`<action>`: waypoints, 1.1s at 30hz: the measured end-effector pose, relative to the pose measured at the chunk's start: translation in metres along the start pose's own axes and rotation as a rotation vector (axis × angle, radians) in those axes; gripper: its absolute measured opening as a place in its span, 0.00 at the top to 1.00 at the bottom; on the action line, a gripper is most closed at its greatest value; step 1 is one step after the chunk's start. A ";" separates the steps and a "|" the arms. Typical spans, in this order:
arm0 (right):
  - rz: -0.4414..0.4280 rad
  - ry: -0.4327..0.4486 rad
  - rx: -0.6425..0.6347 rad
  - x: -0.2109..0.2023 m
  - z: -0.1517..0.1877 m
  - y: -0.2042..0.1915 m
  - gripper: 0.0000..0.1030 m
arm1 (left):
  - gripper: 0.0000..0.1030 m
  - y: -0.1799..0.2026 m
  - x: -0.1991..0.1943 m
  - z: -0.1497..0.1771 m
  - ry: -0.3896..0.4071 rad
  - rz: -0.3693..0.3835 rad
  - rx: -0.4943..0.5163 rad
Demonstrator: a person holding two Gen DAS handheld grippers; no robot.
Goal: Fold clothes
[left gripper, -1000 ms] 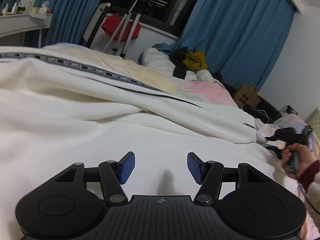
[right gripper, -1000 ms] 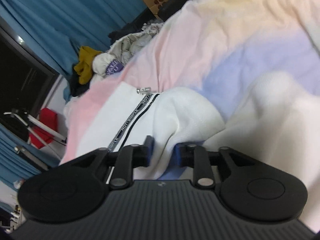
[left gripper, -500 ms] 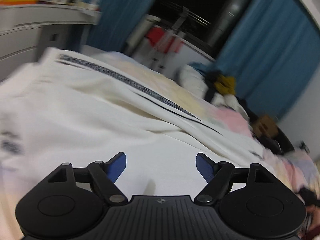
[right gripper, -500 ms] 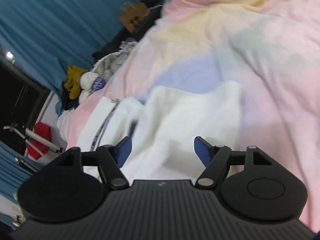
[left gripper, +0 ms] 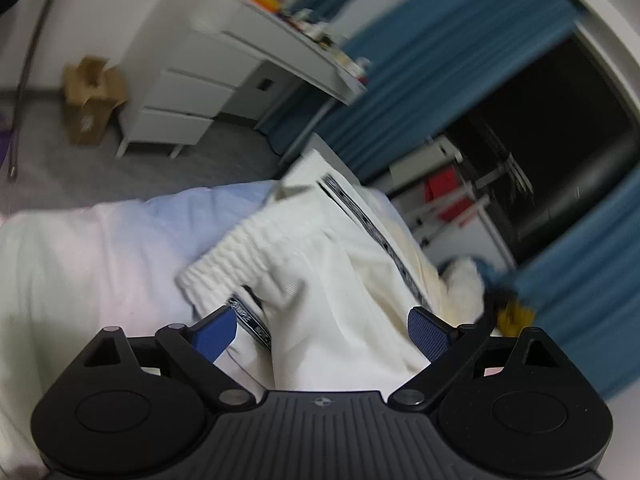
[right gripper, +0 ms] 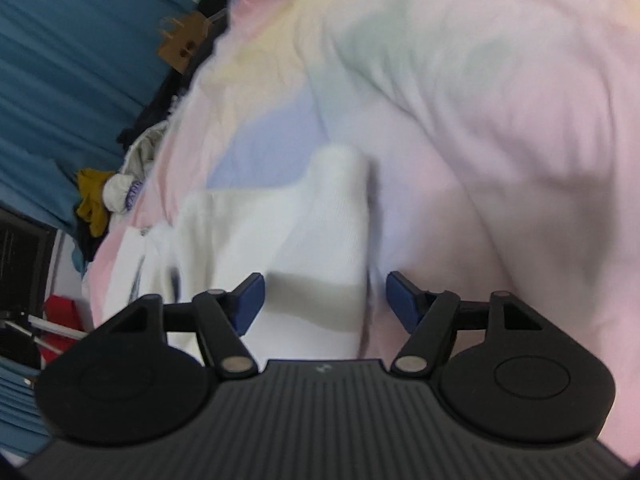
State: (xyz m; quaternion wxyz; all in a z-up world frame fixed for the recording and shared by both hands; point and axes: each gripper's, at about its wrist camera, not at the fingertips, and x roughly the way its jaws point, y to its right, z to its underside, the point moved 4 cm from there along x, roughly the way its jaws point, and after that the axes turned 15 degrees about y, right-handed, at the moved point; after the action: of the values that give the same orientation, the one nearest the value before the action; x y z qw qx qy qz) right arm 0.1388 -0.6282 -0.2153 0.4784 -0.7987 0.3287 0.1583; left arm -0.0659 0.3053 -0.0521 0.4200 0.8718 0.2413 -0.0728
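Left wrist view, garment: white trousers (left gripper: 320, 280) with a dark printed side stripe (left gripper: 376, 232) lie on the pastel bedcover (left gripper: 80, 248); the ribbed elastic waistband (left gripper: 236, 252) is nearest the gripper, the rest runs away toward the window.
Left wrist view, fingers: left gripper (left gripper: 322, 332) hovers over the waistband end; jaws opening, blue pads (left gripper: 214, 334) wide apart; cloth lies below and between them but neither pad presses on it; released, nothing held.
Left wrist view, surroundings: white drawer unit (left gripper: 188, 76), cardboard box (left gripper: 94, 98) on the floor, blue curtains (left gripper: 448, 64); picture blurred, fine detail unreadable.

Right wrist view, garment: another part of the white cloth (right gripper: 304, 240) lies in a soft fold on the bedcover (right gripper: 500, 140); which part of the garment this is, I cannot tell.
Right wrist view, fingers: right gripper (right gripper: 324, 302) over that fold; jaws closing yet well parted; the cloth edge sits between the pads (right gripper: 402, 300) without being pinched; empty.
Right wrist view, surroundings: heap of other clothes (right gripper: 108, 200) at the far bed edge, paper bag (right gripper: 180, 42) beyond.

Step in hand, judged: both hands free of the cloth, between grasps; seemingly lining up for a fresh hold, left at the waistband, right at the opposite part.
Next move, judged: lower each gripper until the pads straddle an edge; pinch all layers at once; lift evenly so the fold lands square; a shallow bite risks catching the bedcover or only the top layer.
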 end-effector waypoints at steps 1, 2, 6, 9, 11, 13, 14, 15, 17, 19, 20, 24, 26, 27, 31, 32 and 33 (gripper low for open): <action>0.005 0.023 0.012 0.000 -0.002 0.003 0.37 | 0.09 -0.003 0.003 0.000 0.002 -0.015 -0.013; 0.008 0.044 0.021 -0.001 -0.005 0.005 0.37 | 0.09 -0.007 0.006 -0.001 0.003 -0.030 -0.027; -0.005 0.051 -0.005 0.007 -0.005 0.002 0.49 | 0.09 -0.022 0.013 0.004 -0.053 -0.078 -0.073; -0.038 0.040 -0.038 0.008 0.000 -0.009 0.74 | 0.09 -0.030 0.025 0.011 -0.113 -0.101 -0.118; -0.069 0.057 -0.057 0.002 0.001 -0.019 0.90 | 0.10 -0.032 0.032 0.016 -0.149 -0.084 -0.149; -0.107 0.094 -0.070 -0.006 -0.002 -0.031 0.92 | 0.10 -0.032 0.037 0.021 -0.173 -0.058 -0.166; -0.127 0.119 -0.076 -0.012 -0.005 -0.037 0.93 | 0.10 -0.031 0.041 0.024 -0.182 -0.045 -0.168; -0.149 0.143 -0.080 -0.017 -0.007 -0.043 0.93 | 0.11 -0.030 0.043 0.027 -0.192 -0.031 -0.168; -0.193 0.192 -0.090 -0.030 -0.010 -0.053 0.93 | 0.13 -0.026 0.045 0.033 -0.205 -0.013 -0.153; -0.214 0.225 -0.121 -0.039 -0.009 -0.062 0.93 | 0.16 -0.021 0.048 0.039 -0.214 -0.005 -0.127; -0.214 0.229 -0.133 -0.040 -0.008 -0.065 0.93 | 0.18 -0.019 0.050 0.042 -0.217 0.002 -0.122; -0.208 0.241 -0.172 -0.042 -0.007 -0.070 0.93 | 0.32 -0.015 0.059 0.052 -0.221 0.015 -0.147; -0.211 0.248 -0.182 -0.043 -0.008 -0.069 0.93 | 0.43 -0.014 0.061 0.056 -0.220 0.013 -0.146; -0.212 0.250 -0.178 -0.043 -0.008 -0.067 0.93 | 0.53 -0.012 0.062 0.056 -0.211 0.010 -0.131; -0.218 0.245 -0.129 -0.046 -0.009 -0.061 0.93 | 0.86 -0.008 0.065 0.055 -0.182 0.007 -0.088; -0.224 0.246 -0.119 -0.048 -0.011 -0.060 0.93 | 0.87 -0.008 0.062 0.053 -0.172 0.015 -0.088; -0.232 0.249 -0.114 -0.051 -0.012 -0.059 0.93 | 0.88 -0.007 0.060 0.050 -0.163 0.022 -0.088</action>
State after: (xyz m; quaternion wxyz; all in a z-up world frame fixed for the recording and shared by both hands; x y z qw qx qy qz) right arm 0.1409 -0.6003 -0.1413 0.4030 -0.8706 0.2816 0.0202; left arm -0.0137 0.2920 -0.1088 0.4767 0.8464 0.1999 -0.1282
